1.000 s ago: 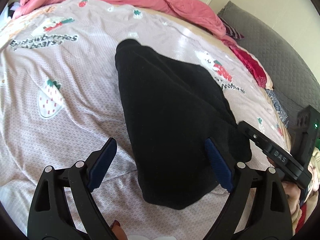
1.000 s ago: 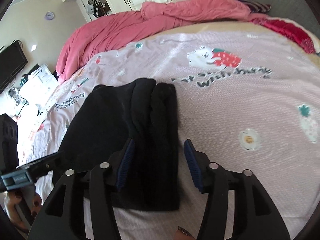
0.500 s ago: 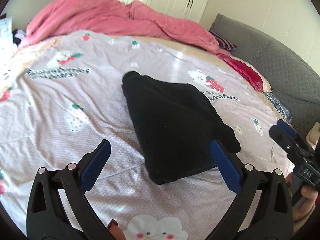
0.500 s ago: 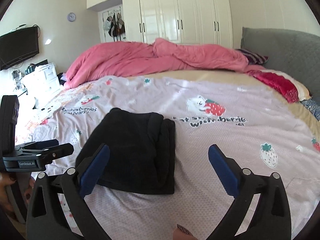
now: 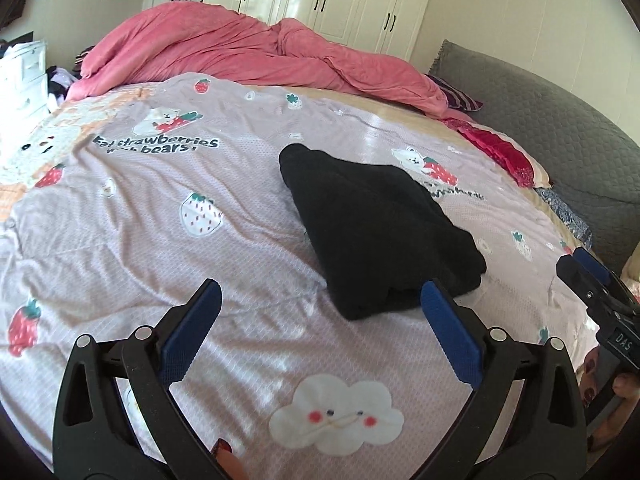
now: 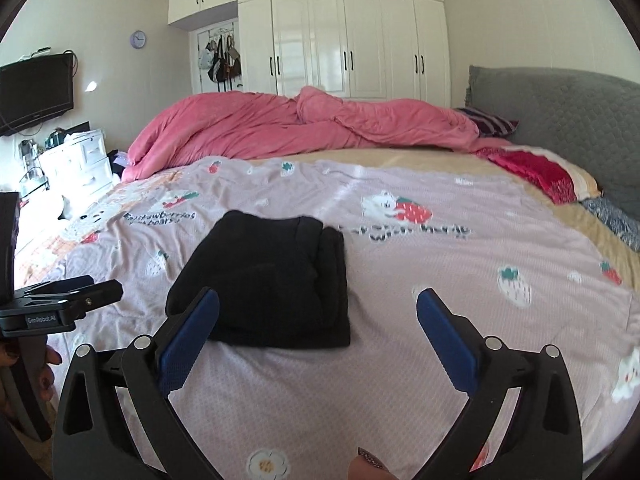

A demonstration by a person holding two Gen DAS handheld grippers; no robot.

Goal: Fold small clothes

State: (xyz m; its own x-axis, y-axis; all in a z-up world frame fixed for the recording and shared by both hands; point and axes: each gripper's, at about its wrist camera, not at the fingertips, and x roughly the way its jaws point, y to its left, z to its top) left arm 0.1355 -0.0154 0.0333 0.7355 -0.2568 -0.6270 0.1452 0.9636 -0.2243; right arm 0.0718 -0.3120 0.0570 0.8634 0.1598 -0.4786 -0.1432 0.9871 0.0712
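Observation:
A black garment (image 5: 372, 232) lies folded into a compact rectangle on the pink strawberry-print bedsheet (image 5: 160, 240). It also shows in the right wrist view (image 6: 272, 280). My left gripper (image 5: 320, 320) is open and empty, held back from the garment's near edge. My right gripper (image 6: 318, 320) is open and empty, just short of the garment's near edge. The right gripper shows at the right edge of the left wrist view (image 5: 600, 296), and the left gripper at the left edge of the right wrist view (image 6: 60, 304).
A rumpled pink duvet (image 6: 300, 128) lies across the far side of the bed. A grey headboard (image 6: 560, 120) and red fabric (image 6: 536, 172) are at the right. White wardrobes (image 6: 352, 40) stand behind; white drawers (image 6: 76, 164) at the left.
Both grippers have pulled back and up from the folded black garment, and their jaws have opened wider. The garment stays put on the sheet.

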